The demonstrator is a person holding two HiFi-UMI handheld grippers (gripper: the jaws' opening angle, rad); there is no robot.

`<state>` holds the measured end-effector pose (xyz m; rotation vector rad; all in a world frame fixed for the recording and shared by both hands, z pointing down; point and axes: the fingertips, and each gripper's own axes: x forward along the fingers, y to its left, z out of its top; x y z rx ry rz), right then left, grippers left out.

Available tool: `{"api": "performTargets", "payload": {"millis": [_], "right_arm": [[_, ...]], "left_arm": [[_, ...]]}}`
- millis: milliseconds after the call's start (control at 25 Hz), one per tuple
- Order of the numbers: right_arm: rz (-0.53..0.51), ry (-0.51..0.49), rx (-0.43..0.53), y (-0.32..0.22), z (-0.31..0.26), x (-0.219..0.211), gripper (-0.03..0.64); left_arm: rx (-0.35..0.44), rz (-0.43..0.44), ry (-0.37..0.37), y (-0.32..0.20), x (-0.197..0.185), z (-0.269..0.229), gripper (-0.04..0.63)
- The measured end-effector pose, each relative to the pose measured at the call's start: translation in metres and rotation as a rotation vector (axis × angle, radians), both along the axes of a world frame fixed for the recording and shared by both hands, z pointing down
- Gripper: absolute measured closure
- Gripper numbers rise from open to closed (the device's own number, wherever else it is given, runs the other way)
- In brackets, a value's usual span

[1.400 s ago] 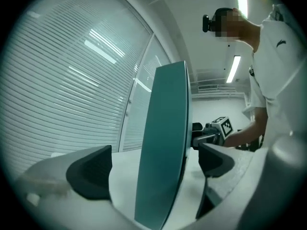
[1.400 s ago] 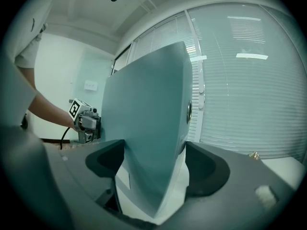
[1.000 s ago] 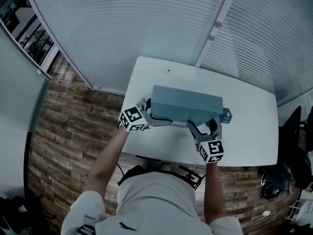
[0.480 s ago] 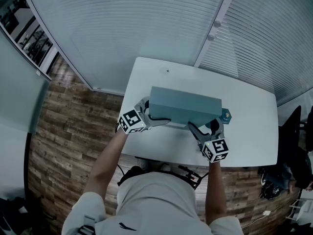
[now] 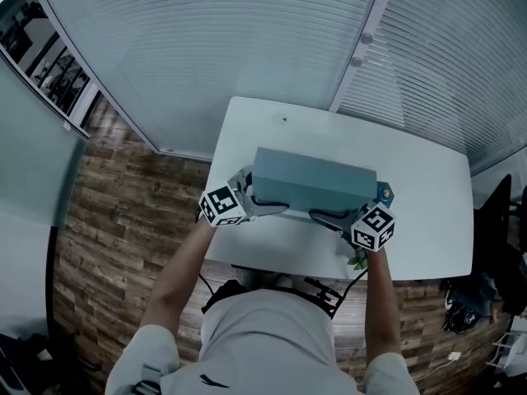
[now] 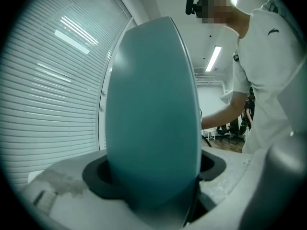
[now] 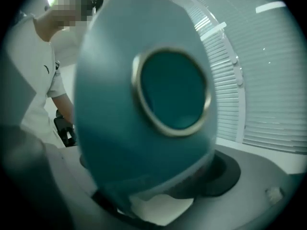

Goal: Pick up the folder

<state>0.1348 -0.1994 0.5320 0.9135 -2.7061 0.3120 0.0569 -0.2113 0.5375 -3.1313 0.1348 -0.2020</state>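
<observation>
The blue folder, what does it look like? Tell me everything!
The folder is a thick, teal, box-shaped file, plastic-looking, standing lengthwise on the white table. Its spine has a round, metal-ringed finger hole; white paper peeks out below. The left gripper clamps its left end; the right gripper, fingers just opening, straddles its right end.
</observation>
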Motion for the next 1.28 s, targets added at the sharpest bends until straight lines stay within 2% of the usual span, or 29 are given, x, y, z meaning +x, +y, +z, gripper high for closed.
{"api": "performTargets", "payload": {"millis": [160,560,760,960,1040,1280], "right_arm": [[-0.019,0.048,0.030,-0.010,0.007,-0.001,0.147],[-0.056,0.039,0.034,-0.007,0.005,-0.005,0.172],[-0.060,-0.013,0.047,0.002,-0.012,-0.009,0.186],[-0.090,-0.089,0.072,0.011,-0.045,-0.008,0.188],[-0.071,-0.115,0.095,0.012,-0.058,-0.006,0.191],[0.006,-0.183,0.143,0.016,-0.083,-0.005,0.198]], "left_arm": [[-0.009,-0.008,0.014,0.000,0.000,0.001,0.222],[-0.027,-0.006,0.026,0.002,-0.005,0.000,0.229],[-0.087,0.016,0.064,0.008,-0.009,-0.008,0.228],[-0.101,0.055,0.136,0.016,-0.008,-0.035,0.225],[-0.109,0.062,0.169,0.016,-0.009,-0.047,0.225],[-0.038,0.010,0.181,0.015,-0.015,-0.081,0.209]]}}
